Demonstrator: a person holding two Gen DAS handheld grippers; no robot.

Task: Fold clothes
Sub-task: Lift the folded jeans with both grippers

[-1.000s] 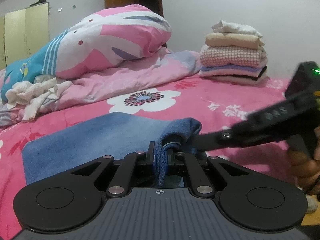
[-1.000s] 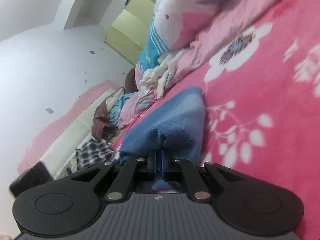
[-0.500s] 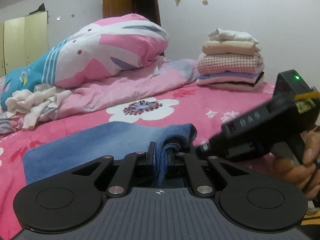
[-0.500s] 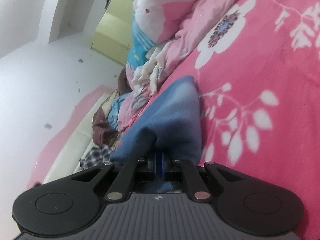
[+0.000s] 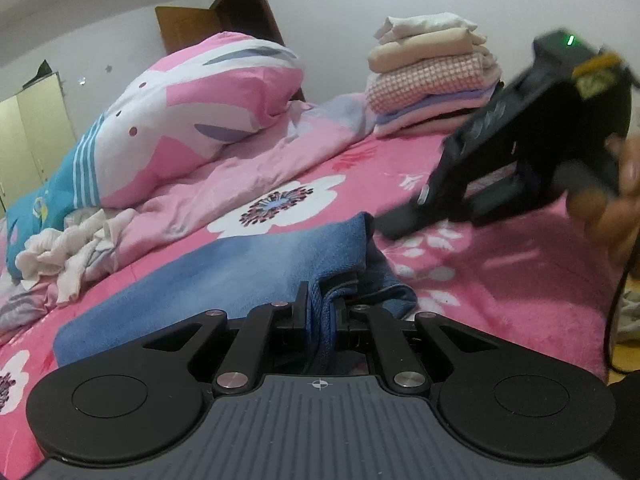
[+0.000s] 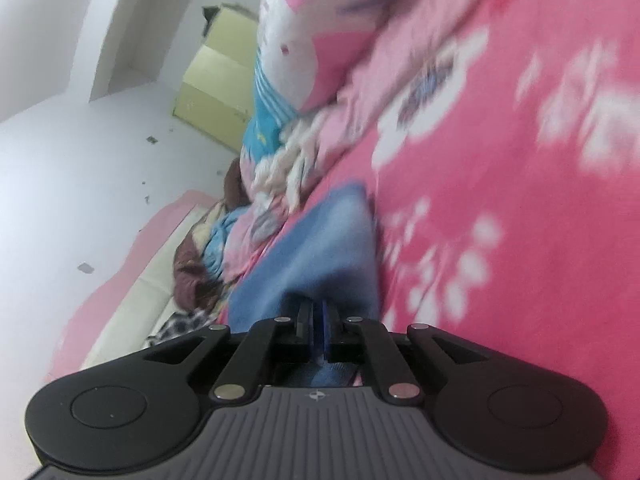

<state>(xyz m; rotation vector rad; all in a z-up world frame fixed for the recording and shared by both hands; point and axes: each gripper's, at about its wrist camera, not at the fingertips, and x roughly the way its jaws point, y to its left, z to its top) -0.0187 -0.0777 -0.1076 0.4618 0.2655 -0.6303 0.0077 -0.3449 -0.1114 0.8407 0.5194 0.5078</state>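
Gripping at the nearest point: left gripper (image 5: 322, 314) clamping, jaws nearly closed, on a bunched edge of the blue garment (image 5: 224, 272), cloth pinched between both pads. Gripping likewise in the right wrist view: right gripper (image 6: 318, 328) pinching a thin blue fold of the same garment (image 6: 316, 256), jaws all but closed on it. Showing again in the left wrist view, right gripper (image 5: 404, 222) reaching its tips toward the far right corner of the cloth, with a person's hand (image 5: 616, 216) wrapping the handle; blurring there, so exact contact at that corner not resolving from this view.

Lying just beyond the grippers: blue garment spreading across the pink floral bedspread (image 5: 480, 276), left part flat, right end humping up into a doubled ridge between the two grips. Judging from that: fold on this piece standing partly made, doubled end not yet laid down or smoothed flat.

Waiting farther back at left: crumpled whitish clothes (image 5: 72, 256) heaping loosely beside a pink duvet (image 5: 240, 176) and a large pink-and-white pillow (image 5: 192, 112). Appearing unfolded, so probably remaining as work.

Standing farthest, against the wall: stack of folded clothes (image 5: 432, 80), several pieces squared and piled. Reading as the finished share; placing of the blue piece on it presumably pending.
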